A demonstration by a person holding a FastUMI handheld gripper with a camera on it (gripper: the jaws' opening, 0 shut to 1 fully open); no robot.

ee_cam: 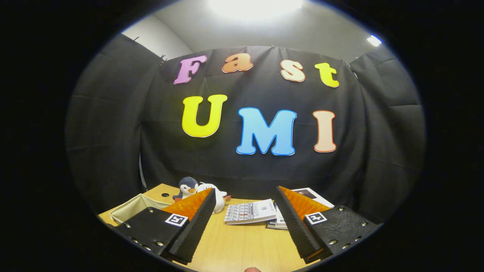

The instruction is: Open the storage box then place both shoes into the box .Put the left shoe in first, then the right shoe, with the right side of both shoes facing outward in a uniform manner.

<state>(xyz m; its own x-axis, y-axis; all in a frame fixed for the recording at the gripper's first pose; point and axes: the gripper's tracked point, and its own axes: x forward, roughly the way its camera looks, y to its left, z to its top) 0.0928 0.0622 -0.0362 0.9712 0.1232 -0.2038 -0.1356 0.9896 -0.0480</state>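
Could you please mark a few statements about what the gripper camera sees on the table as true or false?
1. The gripper has its fingers spread apart with nothing between them. True.
2. A book lies on the table beyond the fingers. True.
3. The plush penguin lies inside the fabric bin. False: it sits on the table behind the bin.
4. The gripper is clamped on the book. False: both fingers are clear of it.

The spread-apart gripper (245,194) hangs over the light wooden table (242,245), nothing between its fingers. Beyond them lies a patterned paperback book (250,211) beside stacked booklets (314,194). Left sits an open beige fabric box (132,209), a plush penguin (188,187) and white plush toy (218,196) behind it.
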